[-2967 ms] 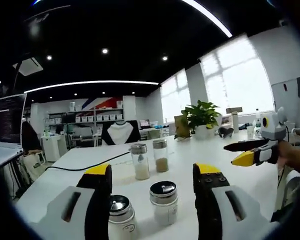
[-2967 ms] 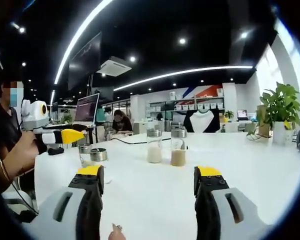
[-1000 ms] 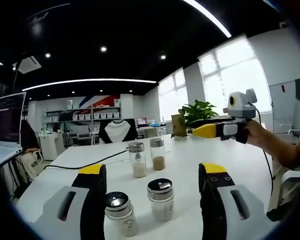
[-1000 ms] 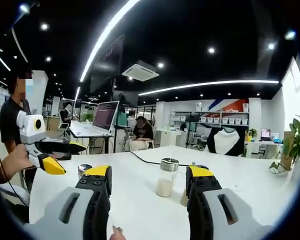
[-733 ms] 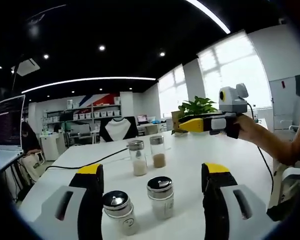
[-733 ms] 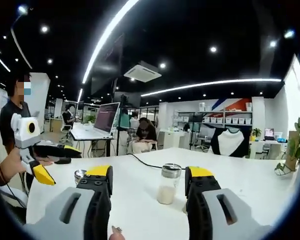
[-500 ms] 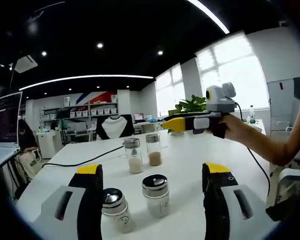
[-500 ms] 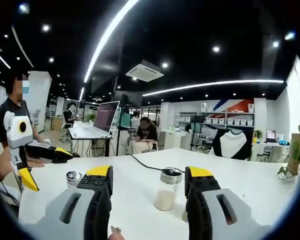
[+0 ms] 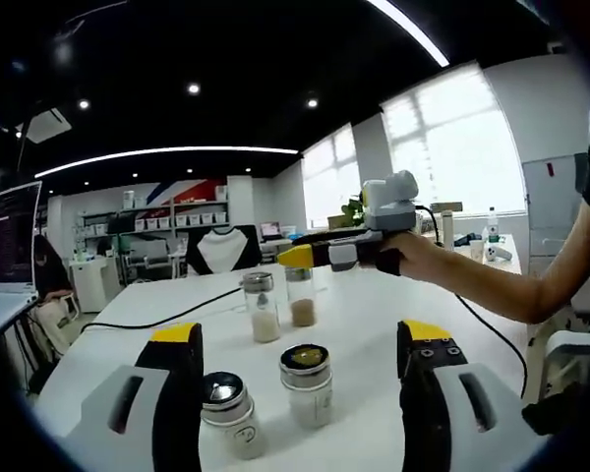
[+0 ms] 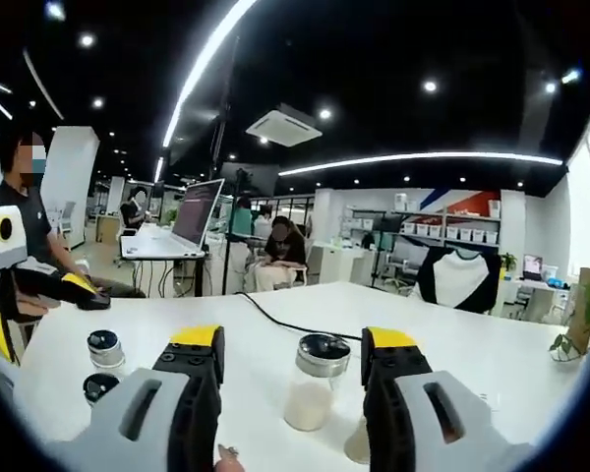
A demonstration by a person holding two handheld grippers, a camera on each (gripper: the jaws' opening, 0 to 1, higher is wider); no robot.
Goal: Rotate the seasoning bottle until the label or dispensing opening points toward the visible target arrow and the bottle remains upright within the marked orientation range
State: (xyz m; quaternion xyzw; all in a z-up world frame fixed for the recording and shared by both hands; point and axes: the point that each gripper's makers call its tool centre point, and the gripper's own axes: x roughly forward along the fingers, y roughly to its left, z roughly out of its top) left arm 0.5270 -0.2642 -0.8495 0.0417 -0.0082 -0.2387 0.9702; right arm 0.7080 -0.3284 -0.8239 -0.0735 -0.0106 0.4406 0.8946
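Two tall glass seasoning bottles stand upright together on the white table. One holds white powder and the other brown powder. My right gripper, held by a hand, hovers just above and behind them. In the right gripper view the white-powder bottle stands between the jaws of my open right gripper, untouched. The brown one is half hidden behind the right jaw. My left gripper is open behind two shorter silver-lidded bottles.
A black cable runs across the table behind the tall bottles. The two short bottles sit at the left in the right gripper view, with my left gripper beyond them. Desks, shelves and seated people fill the room behind.
My right gripper has swung in from the right and closed on the tall bottles; the white-powder bottle now stands larger between its jaws. The left gripper has hardly moved.
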